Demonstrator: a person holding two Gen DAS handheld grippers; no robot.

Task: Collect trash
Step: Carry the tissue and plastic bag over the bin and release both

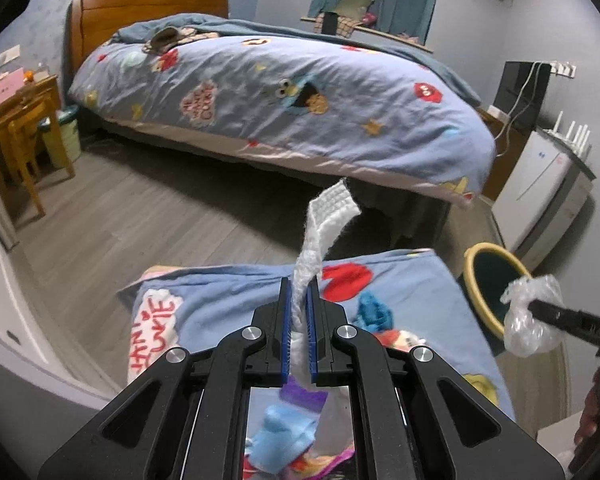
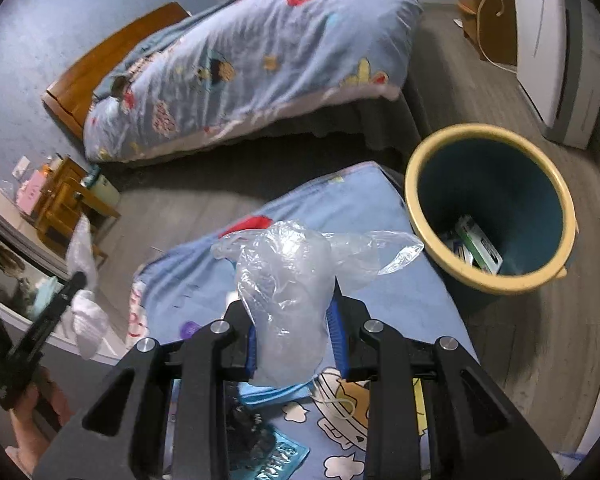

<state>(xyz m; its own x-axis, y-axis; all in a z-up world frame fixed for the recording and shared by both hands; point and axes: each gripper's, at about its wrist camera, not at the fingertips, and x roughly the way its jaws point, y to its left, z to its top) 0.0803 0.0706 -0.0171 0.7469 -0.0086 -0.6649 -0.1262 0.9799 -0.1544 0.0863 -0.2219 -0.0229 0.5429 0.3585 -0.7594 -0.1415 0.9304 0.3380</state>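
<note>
My left gripper is shut on a white paper towel that sticks up from between the blue pads, held above a blue cartoon-print cloth surface. My right gripper is shut on a crumpled clear plastic bag; it also shows in the left wrist view. A trash bin with a yellow rim and dark blue inside stands on the floor just right of the surface, with boxes in its bottom. The left gripper with its towel shows at the left of the right wrist view.
A bed with the same blue print quilt lies across the room. A wooden desk and chair stand at the left, a white appliance at the right. Small wrappers lie on the cloth below my right gripper.
</note>
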